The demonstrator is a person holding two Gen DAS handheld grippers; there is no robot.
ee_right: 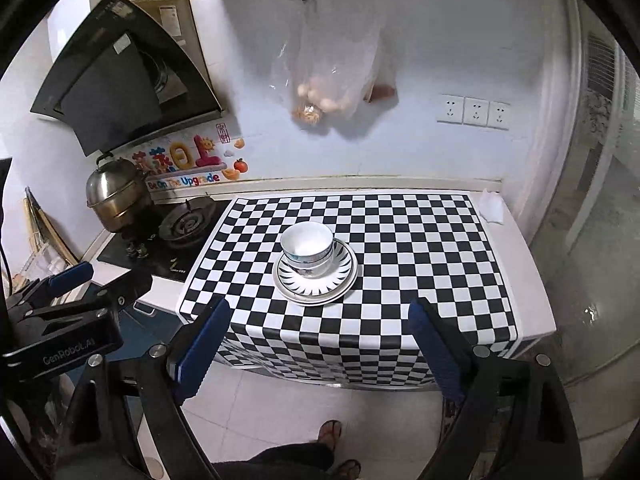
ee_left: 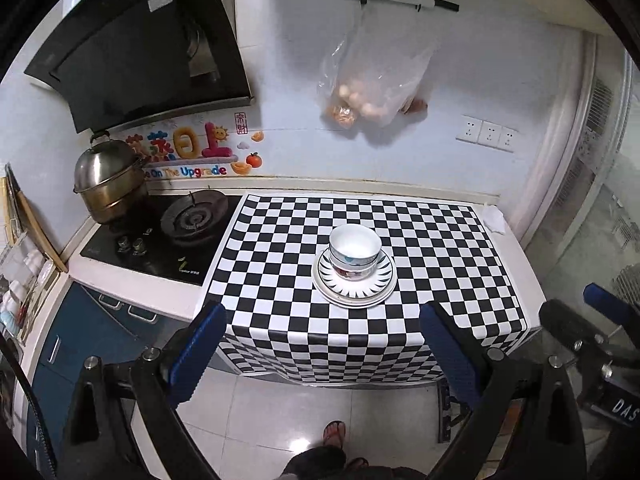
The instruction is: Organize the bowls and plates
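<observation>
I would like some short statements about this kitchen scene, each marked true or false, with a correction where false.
1. The bowls stand stacked on the plates. True.
2. The left gripper is shut on a bowl. False: it is open and holds nothing, back from the checkered cloth.
3. The right gripper is open. True.
4. The steel pot stands on the checkered cloth. False: it stands on the stove, left of the cloth.
5. A plastic bag hangs on the wall above the counter. True.
</observation>
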